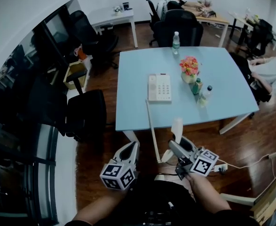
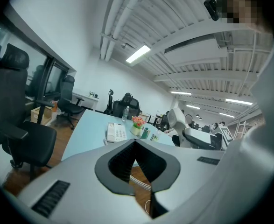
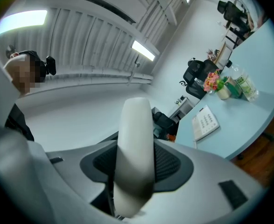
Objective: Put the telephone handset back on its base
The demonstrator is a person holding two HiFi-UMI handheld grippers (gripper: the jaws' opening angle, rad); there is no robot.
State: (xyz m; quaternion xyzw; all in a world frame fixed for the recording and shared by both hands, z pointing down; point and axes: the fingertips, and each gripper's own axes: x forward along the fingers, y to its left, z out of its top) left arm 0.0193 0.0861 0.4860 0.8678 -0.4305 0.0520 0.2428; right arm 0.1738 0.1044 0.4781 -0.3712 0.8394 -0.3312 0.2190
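The white telephone base (image 1: pixel 159 87) with its keypad lies on the light blue table (image 1: pixel 138 107); it also shows in the left gripper view (image 2: pixel 114 132) and the right gripper view (image 3: pixel 206 123). My right gripper (image 1: pixel 177 144) is shut on the white handset (image 1: pixel 177 127), held upright below the table's near edge. In the right gripper view the handset (image 3: pixel 136 148) stands between the two pads. A coiled cord (image 1: pixel 153 135) runs from the base down toward the handset. My left gripper (image 1: pixel 132 146) hangs beside it, shut with nothing in it; its tips meet (image 2: pixel 136 143).
A vase of flowers (image 1: pixel 189 69), a water bottle (image 1: pixel 176 41) and two small bottles (image 1: pixel 201 91) stand on the table right of the base. Black office chairs (image 1: pixel 86 114) stand at the table's left. A person (image 1: pixel 269 72) sits at the right. A power strip (image 1: pixel 221 167) lies on the floor.
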